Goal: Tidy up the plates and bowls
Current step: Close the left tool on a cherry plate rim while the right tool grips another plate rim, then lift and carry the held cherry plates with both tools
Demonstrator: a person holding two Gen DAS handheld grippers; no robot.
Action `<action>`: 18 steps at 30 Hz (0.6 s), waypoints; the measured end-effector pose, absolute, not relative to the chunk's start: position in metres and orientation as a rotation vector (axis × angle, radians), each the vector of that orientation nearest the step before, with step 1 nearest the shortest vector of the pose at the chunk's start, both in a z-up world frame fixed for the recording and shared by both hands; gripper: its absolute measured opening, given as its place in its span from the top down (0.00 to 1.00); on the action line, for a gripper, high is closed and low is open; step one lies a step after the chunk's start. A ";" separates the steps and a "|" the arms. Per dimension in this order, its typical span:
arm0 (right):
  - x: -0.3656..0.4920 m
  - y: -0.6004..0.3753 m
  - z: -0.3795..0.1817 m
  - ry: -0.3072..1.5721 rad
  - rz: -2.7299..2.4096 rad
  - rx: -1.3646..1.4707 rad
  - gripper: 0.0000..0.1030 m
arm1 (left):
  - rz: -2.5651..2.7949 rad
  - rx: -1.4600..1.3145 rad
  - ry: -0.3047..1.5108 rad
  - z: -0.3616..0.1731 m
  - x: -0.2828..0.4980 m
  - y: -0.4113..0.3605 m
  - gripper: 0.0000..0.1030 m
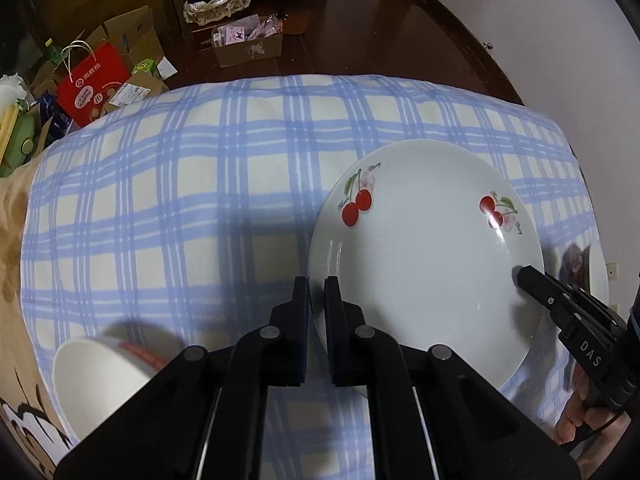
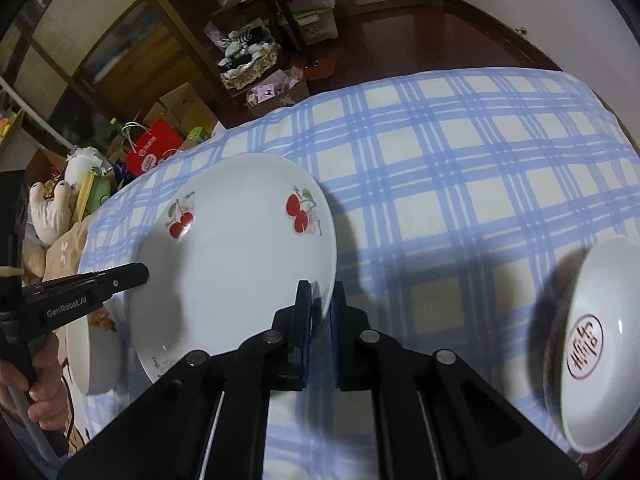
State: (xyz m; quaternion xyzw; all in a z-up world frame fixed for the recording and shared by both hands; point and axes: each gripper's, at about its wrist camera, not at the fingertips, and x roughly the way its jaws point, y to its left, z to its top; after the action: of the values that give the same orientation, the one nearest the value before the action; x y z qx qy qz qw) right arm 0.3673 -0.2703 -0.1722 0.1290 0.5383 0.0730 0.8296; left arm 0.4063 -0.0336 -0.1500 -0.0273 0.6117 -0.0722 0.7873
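my left gripper (image 1: 317,296) and my right gripper (image 2: 321,300) each pinch one rim of the cherry plate (image 1: 424,256), held over the blue checked cloth (image 1: 200,184). white bowl (image 1: 96,380) beside my left gripper, stamped bowl (image 2: 596,344) near my right; red bag (image 1: 92,84) beyond.

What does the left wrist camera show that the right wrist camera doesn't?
Left wrist only: the left tongs clamped on the cherry plate's left rim. Right wrist only: the right tongs gripping its right rim, and a bowl with a red seal inside. Both: the plate, the checked cloth and a plain white bowl.
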 end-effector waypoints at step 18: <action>0.318 -0.266 -0.169 1.157 0.102 0.250 0.91 | -0.111 0.077 1.312 -0.130 0.355 -0.054 0.99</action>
State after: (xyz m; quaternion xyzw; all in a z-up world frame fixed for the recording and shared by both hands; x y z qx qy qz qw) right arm 0.3176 -0.2661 -0.1686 0.1179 0.5452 0.0479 0.8286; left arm 0.3553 -0.0537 -0.1297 0.0356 0.6096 -0.0514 0.7903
